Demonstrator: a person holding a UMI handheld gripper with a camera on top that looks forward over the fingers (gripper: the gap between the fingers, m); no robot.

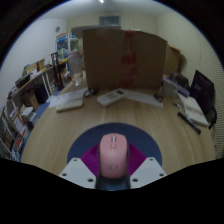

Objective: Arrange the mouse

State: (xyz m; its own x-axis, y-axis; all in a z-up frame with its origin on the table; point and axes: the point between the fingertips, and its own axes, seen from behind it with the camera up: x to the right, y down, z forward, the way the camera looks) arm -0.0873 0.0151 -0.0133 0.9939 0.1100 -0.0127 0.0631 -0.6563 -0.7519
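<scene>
A pink computer mouse (113,155) sits between my gripper's (113,165) two fingers, its front pointing away from me. The magenta pads (92,160) lie against both of its sides with no gap showing, so the gripper is shut on the mouse. It is held over the near part of a round wooden table (60,135). The mouse's underside and whether it touches the table are hidden.
A white keyboard (113,97) and papers (70,99) lie at the far side of the table, before a tall brown cardboard panel (120,55). Dark devices and papers (198,100) are at the right. Cluttered shelves (25,100) stand at the left.
</scene>
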